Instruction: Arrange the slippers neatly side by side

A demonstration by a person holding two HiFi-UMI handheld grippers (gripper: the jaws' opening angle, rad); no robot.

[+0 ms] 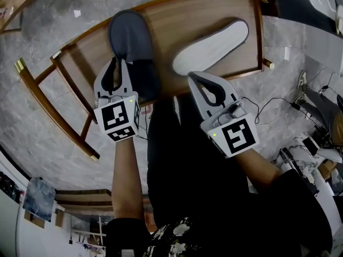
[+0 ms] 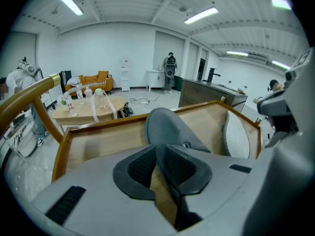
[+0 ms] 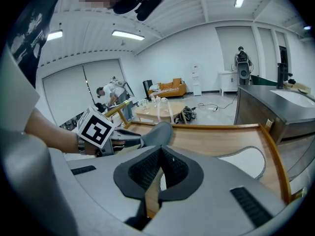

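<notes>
One grey slipper (image 1: 130, 36), just beyond left claw (image 1: 119, 61), on bench (image 1: 177, 25)

Bright overhead light, fisheye-warped edges, dark corners.

Two slippers are counted on one wooden counter (image 1: 177, 15): one dark grey slipper (image 1: 131, 39) and one pale slipper (image 1: 211, 47). Two hand-held grippers are seen, one left hand-held gripper (image 1: 119, 63) and one right hand-held gripper (image 1: 192, 77). One marker cube (image 1: 119, 121) is carried on each, making two cubes in all. Two forearms of one person are shown, one behind each gripper. In the room behind, one orange sofa (image 2: 93, 81) is made out.
</notes>
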